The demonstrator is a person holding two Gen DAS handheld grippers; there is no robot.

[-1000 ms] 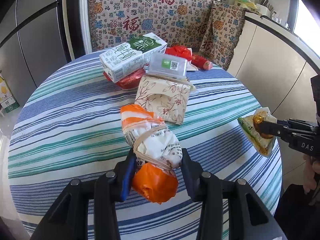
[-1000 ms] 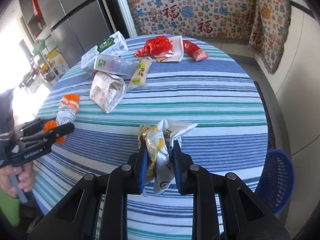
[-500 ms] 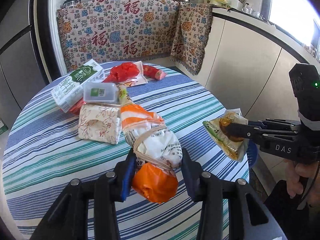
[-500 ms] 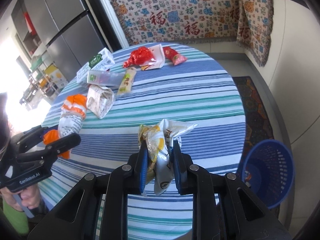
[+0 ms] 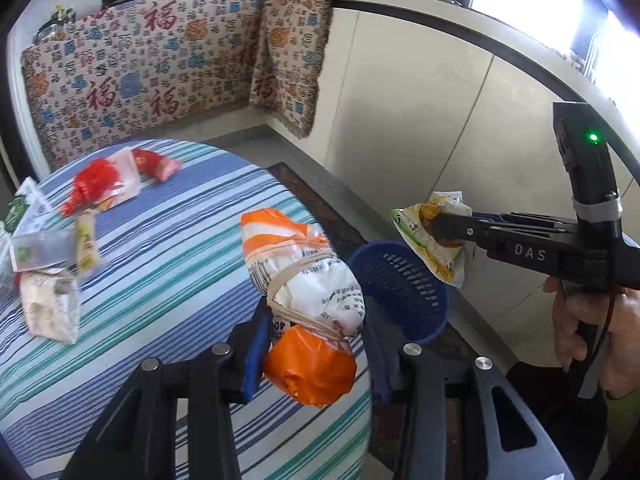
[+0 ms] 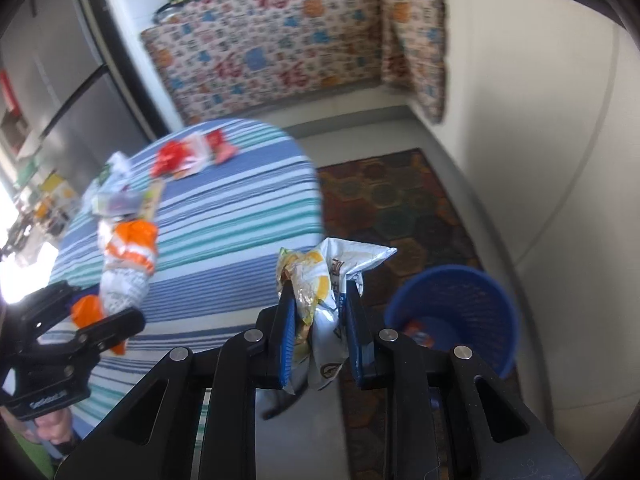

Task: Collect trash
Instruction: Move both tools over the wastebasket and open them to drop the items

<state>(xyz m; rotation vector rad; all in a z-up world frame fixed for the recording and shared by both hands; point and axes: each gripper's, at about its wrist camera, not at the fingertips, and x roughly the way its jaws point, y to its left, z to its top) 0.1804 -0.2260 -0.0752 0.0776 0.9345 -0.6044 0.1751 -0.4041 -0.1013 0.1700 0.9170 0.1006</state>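
My left gripper (image 5: 316,356) is shut on an orange and white bag bundle (image 5: 304,280) tied with rubber bands, held above the table's right edge. In the right wrist view the same bundle (image 6: 128,264) shows at the left, in the left gripper (image 6: 96,320). My right gripper (image 6: 320,332) is shut on a crumpled yellow and white snack wrapper (image 6: 324,280), over the floor left of a blue mesh basket (image 6: 456,312). In the left wrist view the wrapper (image 5: 432,240) hangs just above and right of the basket (image 5: 404,284). An orange scrap lies in the basket.
The round striped table (image 5: 168,264) holds a red wrapper (image 5: 96,184), a red packet (image 5: 156,164), a yellow sachet (image 5: 86,244), a clear box (image 5: 40,248), a leaf-print paper bag (image 5: 52,304) and a milk carton (image 5: 20,208). A patterned rug (image 6: 400,208) covers the floor; cabinets stand right.
Both grippers have swung right with their loads, off the middle of the table toward its right edge. The blue basket has come into the left wrist view and nearer in the right.
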